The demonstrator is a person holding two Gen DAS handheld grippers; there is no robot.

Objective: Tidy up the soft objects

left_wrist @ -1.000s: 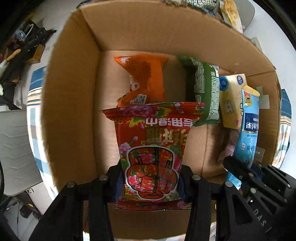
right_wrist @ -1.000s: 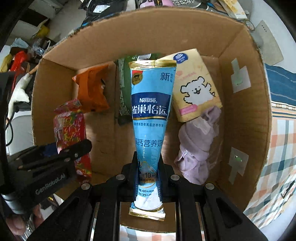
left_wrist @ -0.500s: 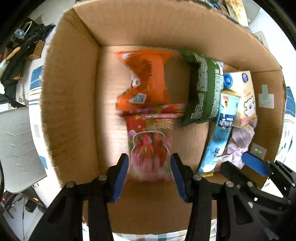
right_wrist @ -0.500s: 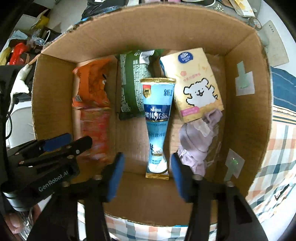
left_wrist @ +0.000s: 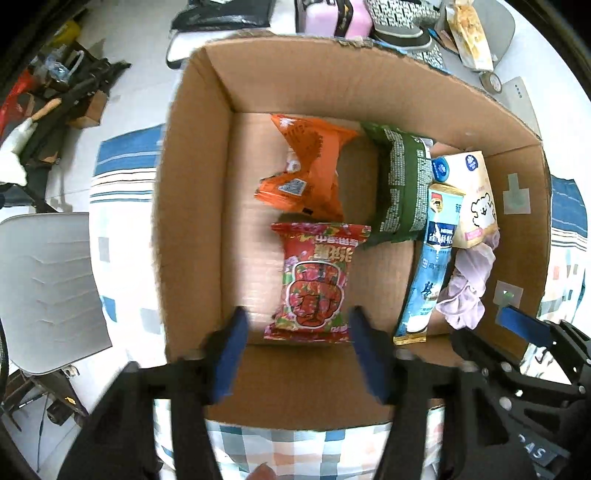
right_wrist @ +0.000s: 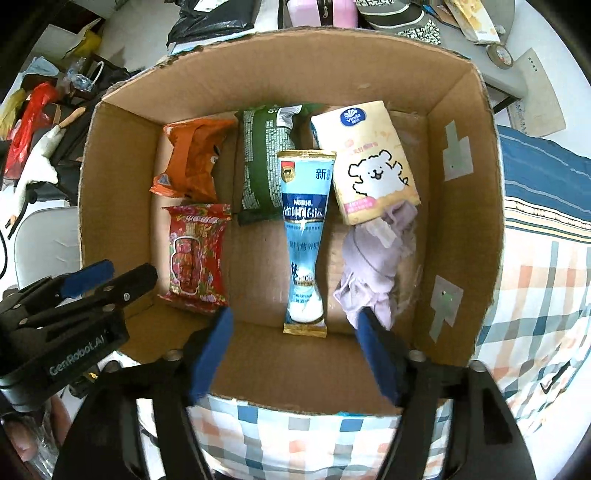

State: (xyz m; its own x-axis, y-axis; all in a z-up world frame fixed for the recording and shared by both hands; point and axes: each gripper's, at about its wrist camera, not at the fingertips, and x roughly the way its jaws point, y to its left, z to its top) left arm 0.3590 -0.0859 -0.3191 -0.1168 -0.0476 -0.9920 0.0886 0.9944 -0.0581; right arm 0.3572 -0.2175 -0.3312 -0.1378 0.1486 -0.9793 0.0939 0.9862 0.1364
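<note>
A cardboard box (left_wrist: 192,206) (right_wrist: 465,206) holds several soft items. The red floral snack pack (left_wrist: 317,280) (right_wrist: 195,251) lies on the box floor at the left, just beyond my open left gripper (left_wrist: 295,325). The blue Nestle pouch (right_wrist: 304,236) (left_wrist: 432,266) lies flat in the middle, in front of my open right gripper (right_wrist: 295,321). Behind them lie an orange packet (left_wrist: 310,166) (right_wrist: 192,158), a green packet (left_wrist: 402,188) (right_wrist: 266,166), a yellow tissue pack (right_wrist: 369,166) (left_wrist: 476,203) and a lilac cloth (right_wrist: 380,266) (left_wrist: 469,284). Both grippers hang above the near wall, holding nothing.
The box rests on a checked cloth (right_wrist: 539,280) (left_wrist: 295,450). A white chair (left_wrist: 44,291) stands at the left. Cluttered bags and tools (right_wrist: 40,122) lie on the floor beyond, and a pink case (left_wrist: 332,16) and papers sit past the far wall.
Both grippers opened and let go: the red pack and the blue pouch dropped flat onto the box floor. Both grippers then pulled back and up above the near wall.
</note>
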